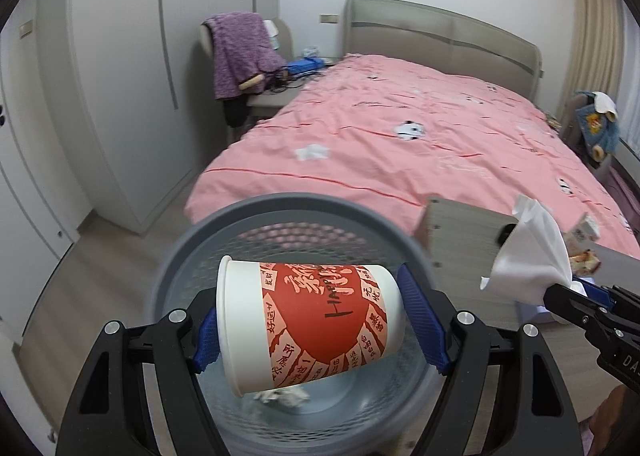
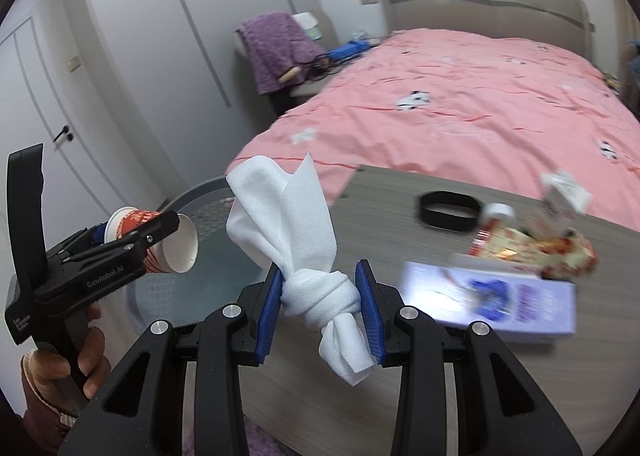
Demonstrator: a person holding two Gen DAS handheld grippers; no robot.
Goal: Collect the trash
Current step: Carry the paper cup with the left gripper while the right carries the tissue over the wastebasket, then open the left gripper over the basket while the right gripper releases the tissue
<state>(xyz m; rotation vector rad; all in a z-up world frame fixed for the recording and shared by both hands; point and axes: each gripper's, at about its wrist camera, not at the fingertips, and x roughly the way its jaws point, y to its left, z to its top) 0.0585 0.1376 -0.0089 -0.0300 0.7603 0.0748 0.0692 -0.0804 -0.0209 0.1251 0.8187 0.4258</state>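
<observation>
My left gripper [image 1: 312,320] is shut on a red-and-white paper cup [image 1: 308,320], held sideways by its rim and base over a grey mesh trash bin [image 1: 200,240]. Crumpled paper [image 1: 282,398] lies on the bin's floor. In the right wrist view the same cup [image 2: 160,246] hangs over the bin [image 2: 208,192] at the left. My right gripper [image 2: 320,308] is shut on a knotted white tissue [image 2: 316,300], above the wooden table's edge, to the right of the bin. That tissue [image 1: 528,256] shows at the right of the left wrist view.
On the wooden table [image 2: 400,192] lie a black ring [image 2: 448,210], a purple box [image 2: 492,298] and crumpled printed wrappers [image 2: 536,246]. A bed with a pink cover [image 1: 400,136] stands behind, with a chair and purple cloth [image 1: 240,52] by the wardrobe. A hand [image 2: 86,348] holds the left gripper.
</observation>
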